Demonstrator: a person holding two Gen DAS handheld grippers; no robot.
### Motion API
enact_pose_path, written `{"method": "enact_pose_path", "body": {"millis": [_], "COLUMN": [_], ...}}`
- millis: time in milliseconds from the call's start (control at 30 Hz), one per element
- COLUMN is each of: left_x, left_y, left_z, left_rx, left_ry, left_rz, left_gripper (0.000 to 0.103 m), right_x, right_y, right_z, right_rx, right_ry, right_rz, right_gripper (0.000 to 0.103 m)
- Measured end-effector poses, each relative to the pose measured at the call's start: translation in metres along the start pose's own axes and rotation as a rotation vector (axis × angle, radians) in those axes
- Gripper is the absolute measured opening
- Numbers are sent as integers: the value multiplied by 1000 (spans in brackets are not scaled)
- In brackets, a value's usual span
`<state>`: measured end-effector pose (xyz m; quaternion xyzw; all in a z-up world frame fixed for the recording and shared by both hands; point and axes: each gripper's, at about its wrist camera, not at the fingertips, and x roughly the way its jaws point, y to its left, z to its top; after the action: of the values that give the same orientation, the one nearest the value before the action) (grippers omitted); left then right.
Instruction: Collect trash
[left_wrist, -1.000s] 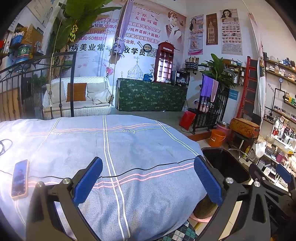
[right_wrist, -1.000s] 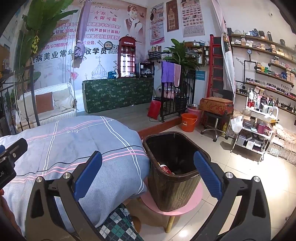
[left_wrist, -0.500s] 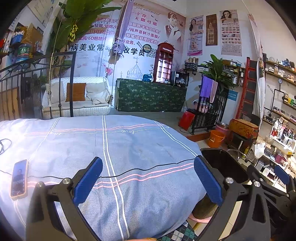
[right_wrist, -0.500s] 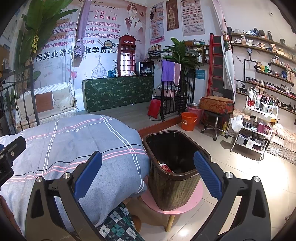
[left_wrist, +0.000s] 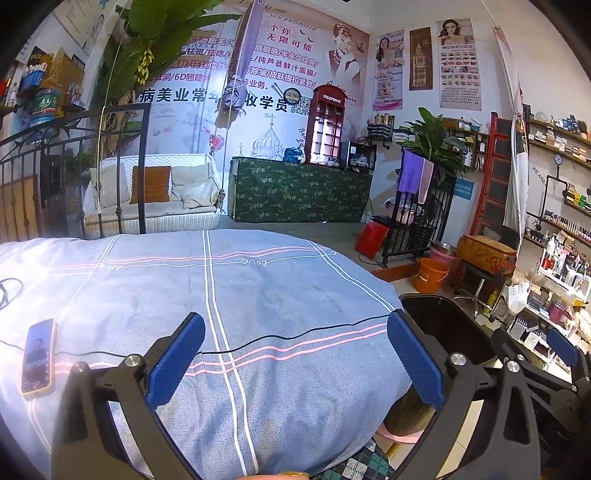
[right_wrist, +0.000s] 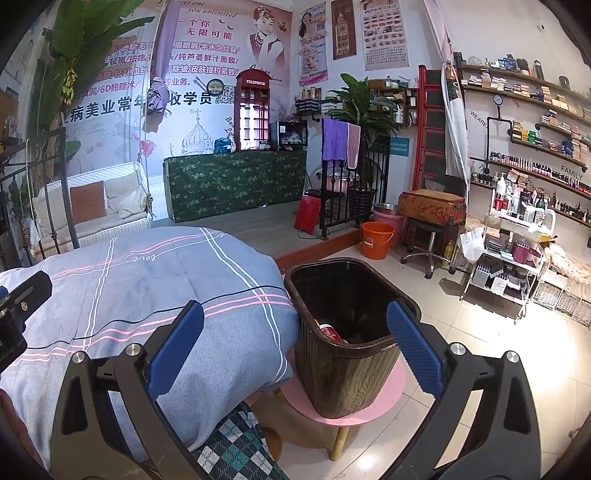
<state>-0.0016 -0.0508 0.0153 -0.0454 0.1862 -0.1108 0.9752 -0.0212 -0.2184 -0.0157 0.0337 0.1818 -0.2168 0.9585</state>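
A dark wood-grain trash bin stands on a low pink stool at the right side of the bed. A red can lies inside it. My right gripper hovers open in front of the bin with nothing between its blue pads. The bin's black inside also shows at the right of the left wrist view. My left gripper hangs open and empty over the blue-grey bed cover. No loose trash shows on the cover.
A phone with a black cable lies on the bed at the left. An orange bucket, a stool with a box and a white trolley stand on the tiled floor. A checked cloth lies under my right gripper.
Both views have drifted only slightly; the bin sits a little closer in the right wrist view. Both grippers stay open and empty.
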Motion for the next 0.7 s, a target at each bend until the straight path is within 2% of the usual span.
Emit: {"method": "enact_pose_path", "body": {"millis": [700], "left_x": [0], "left_y": [3], "left_z": [-1], "left_rx": [-5], "left_ry": [-2], "left_rz": [4], "left_gripper": [98], "right_x": [0], "right_y": [0], "right_z": [-6], "right_rx": [0], "right_ry": [8], "right_rz": [-1], "right_gripper": [98]}}
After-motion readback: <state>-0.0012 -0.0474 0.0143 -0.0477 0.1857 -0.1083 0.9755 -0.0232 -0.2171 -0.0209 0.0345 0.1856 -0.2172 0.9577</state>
